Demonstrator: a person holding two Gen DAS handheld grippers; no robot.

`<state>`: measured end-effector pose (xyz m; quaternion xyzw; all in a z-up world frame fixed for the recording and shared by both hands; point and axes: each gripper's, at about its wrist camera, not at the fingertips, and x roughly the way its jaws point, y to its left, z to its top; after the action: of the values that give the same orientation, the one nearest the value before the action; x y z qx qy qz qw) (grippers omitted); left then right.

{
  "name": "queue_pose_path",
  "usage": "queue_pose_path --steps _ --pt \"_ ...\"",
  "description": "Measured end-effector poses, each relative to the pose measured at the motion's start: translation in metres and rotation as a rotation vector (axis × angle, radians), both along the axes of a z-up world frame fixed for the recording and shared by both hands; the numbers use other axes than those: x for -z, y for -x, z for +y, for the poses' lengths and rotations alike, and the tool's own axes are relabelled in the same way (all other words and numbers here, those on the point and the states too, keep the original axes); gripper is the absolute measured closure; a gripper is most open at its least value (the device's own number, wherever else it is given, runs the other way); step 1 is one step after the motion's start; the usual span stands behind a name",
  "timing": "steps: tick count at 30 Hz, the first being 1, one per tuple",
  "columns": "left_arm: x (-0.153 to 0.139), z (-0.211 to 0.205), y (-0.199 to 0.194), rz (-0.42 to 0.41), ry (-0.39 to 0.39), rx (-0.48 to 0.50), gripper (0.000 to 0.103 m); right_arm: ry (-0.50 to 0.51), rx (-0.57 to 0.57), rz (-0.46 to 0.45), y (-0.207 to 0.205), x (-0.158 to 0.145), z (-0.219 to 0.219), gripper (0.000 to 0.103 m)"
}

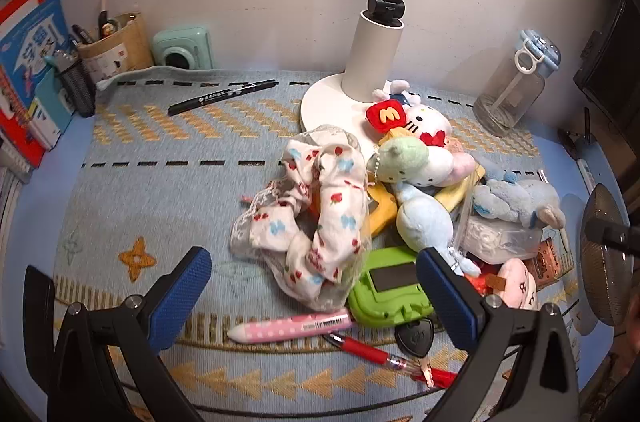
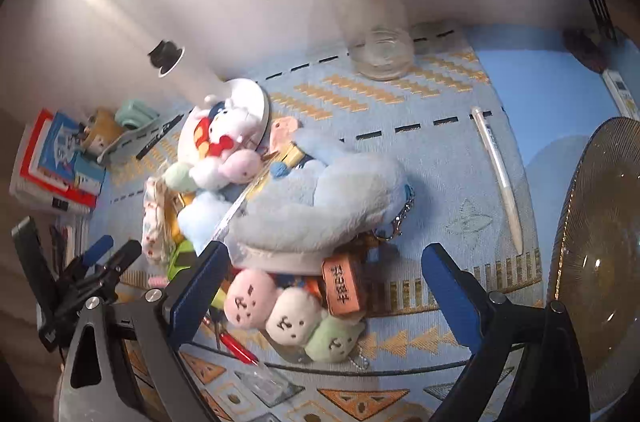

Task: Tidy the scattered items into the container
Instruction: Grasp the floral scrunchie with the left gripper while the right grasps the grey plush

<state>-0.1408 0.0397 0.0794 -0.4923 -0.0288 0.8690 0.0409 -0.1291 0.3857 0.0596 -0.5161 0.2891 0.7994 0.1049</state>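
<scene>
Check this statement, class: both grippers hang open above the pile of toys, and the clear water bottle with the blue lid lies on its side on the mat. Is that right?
Not quite. The water bottle stands upright on the mat; the right wrist view shows it plainly. The rest holds: the left gripper and right gripper hang open above the pile of toys.

Left wrist view: toy pile [image 1: 416, 158] at centre right, on mat [image 1: 160, 190], against lamp base [image 1: 320, 106]. Scrunchie [image 1: 320, 214] at pile's left edge. Marker [image 1: 222, 97] upper left, well apart. Bottle [image 1: 512, 90] upper right. Pens [image 1: 292, 326] below pile.
Right wrist view: bowl [image 2: 592, 262] at right edge; pen [image 2: 498, 174] between pile and bowl.
</scene>
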Motion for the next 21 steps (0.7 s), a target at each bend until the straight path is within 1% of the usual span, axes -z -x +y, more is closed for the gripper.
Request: queue_pose_path --steps 2,6,10,13,14,17,19,21 --pt "0.003 0.000 0.011 0.004 0.003 0.026 0.000 0.033 0.022 -0.023 0.011 0.007 0.008 0.006" --pt "0.015 -0.007 0.025 -0.025 -0.039 0.054 0.000 0.069 0.085 -0.076 0.025 0.024 0.019 0.006" --pt "0.028 -0.008 0.033 -0.052 -0.075 0.073 0.000 0.137 0.125 -0.132 0.036 0.045 0.028 0.006" --pt "0.039 -0.005 0.038 -0.070 -0.062 0.093 0.000 0.159 0.147 -0.170 0.043 0.060 0.030 0.007" --pt "0.042 -0.003 0.040 -0.075 -0.053 0.098 0.000 0.167 0.146 -0.177 0.045 0.065 0.030 0.010" --pt "0.053 -0.005 0.044 -0.092 -0.059 0.089 0.000 0.185 0.121 -0.155 0.051 0.072 0.026 0.020" --pt "0.057 -0.008 0.047 -0.100 -0.101 0.080 0.000 0.151 0.104 -0.152 0.055 0.070 0.022 0.020" --pt "0.058 -0.009 0.050 -0.099 -0.115 0.079 0.001 0.137 0.098 -0.148 0.055 0.070 0.021 0.020"
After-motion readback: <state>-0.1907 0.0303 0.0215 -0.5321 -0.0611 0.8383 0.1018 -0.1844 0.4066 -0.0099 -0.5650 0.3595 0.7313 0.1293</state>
